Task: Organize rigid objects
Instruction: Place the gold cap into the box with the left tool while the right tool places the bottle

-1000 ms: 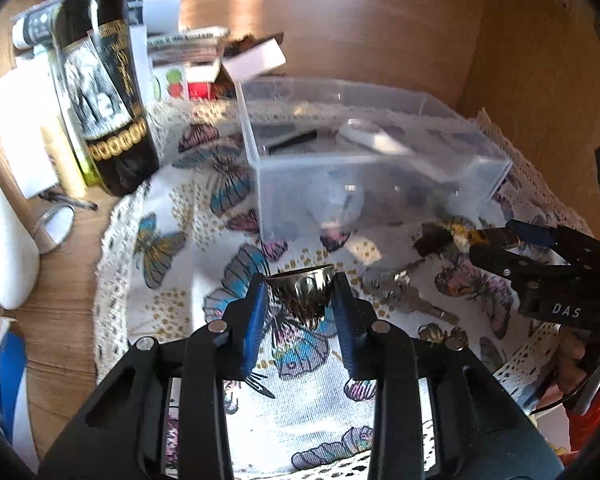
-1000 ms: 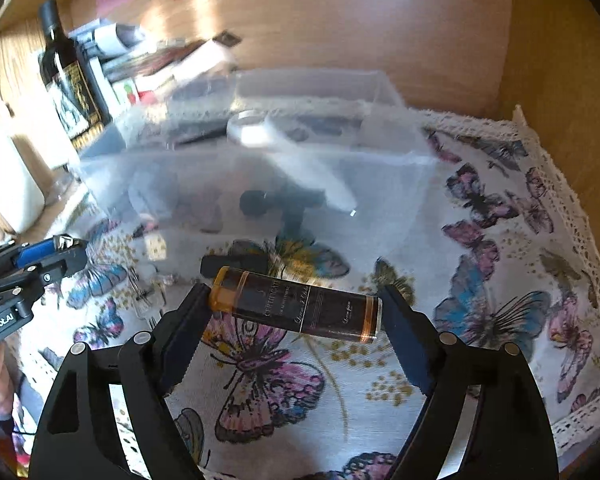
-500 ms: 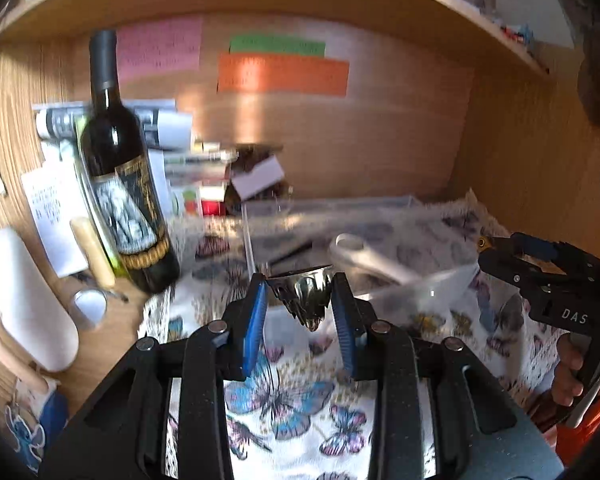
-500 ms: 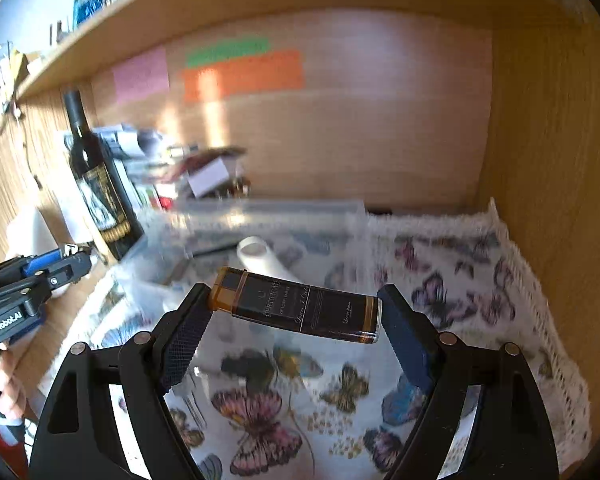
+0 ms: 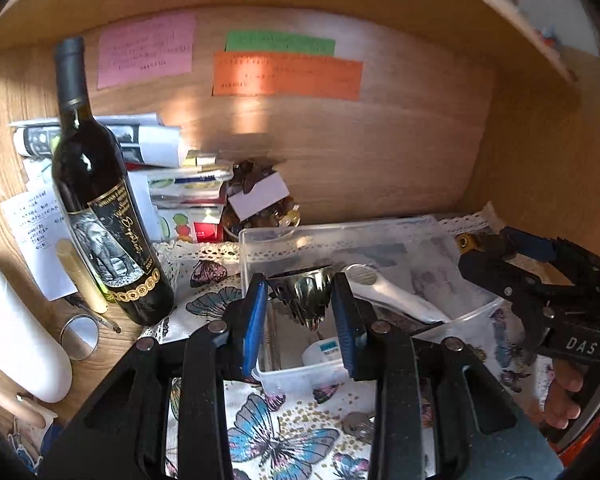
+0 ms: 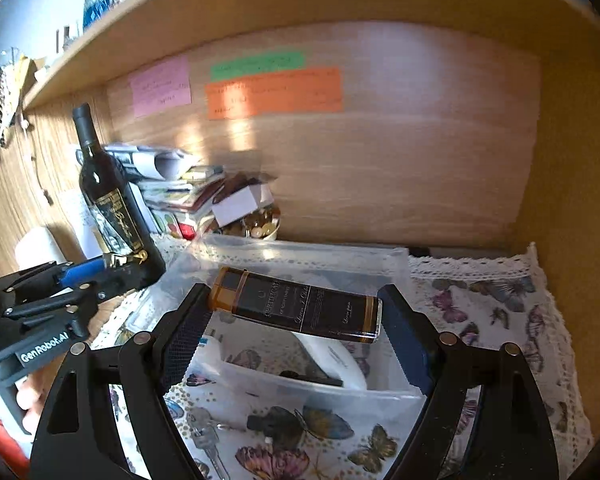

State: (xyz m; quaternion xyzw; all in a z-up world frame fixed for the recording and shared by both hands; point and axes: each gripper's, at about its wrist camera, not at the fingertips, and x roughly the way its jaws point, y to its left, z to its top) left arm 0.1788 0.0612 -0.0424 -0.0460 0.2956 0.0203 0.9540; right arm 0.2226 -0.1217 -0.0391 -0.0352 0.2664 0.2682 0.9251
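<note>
Rigid odds and ends are being gathered into the clear plastic storage box point(image 5: 384, 240), and both loads have just been lifted off the butterfly-print cloth point(image 5: 276, 436) and carried up over it. The left hand-held gripper point(image 5: 302, 304) is clenched on a small shiny gold metal cup point(image 5: 306, 294), which now hangs above the box's near end instead of low over the cloth. The right hand-held gripper point(image 6: 296, 320) is clamped end to end on a dark rectangular bottle with amber edges point(image 6: 296, 308), held slightly tilted above the same box. Both pieces look ready to be lowered and let go.

Nearest, still on the cloth, lie a silver key point(image 6: 204, 436) and a small dark dropper-like piece point(image 6: 272, 420), apparently waiting their turn. Inside the box a white plastic handle-shaped object point(image 5: 392, 296) and a small white pot with a blue label point(image 5: 320, 354) already take up room, so the drops need a free patch. Further left a tall dark wine bottle point(image 5: 100, 204) stands just beside the box on the wooden desk point(image 5: 112, 344), close to the left arm's path. Behind, stacked papers and coloured notes on the back panel point(image 5: 284, 72) are well clear.
</note>
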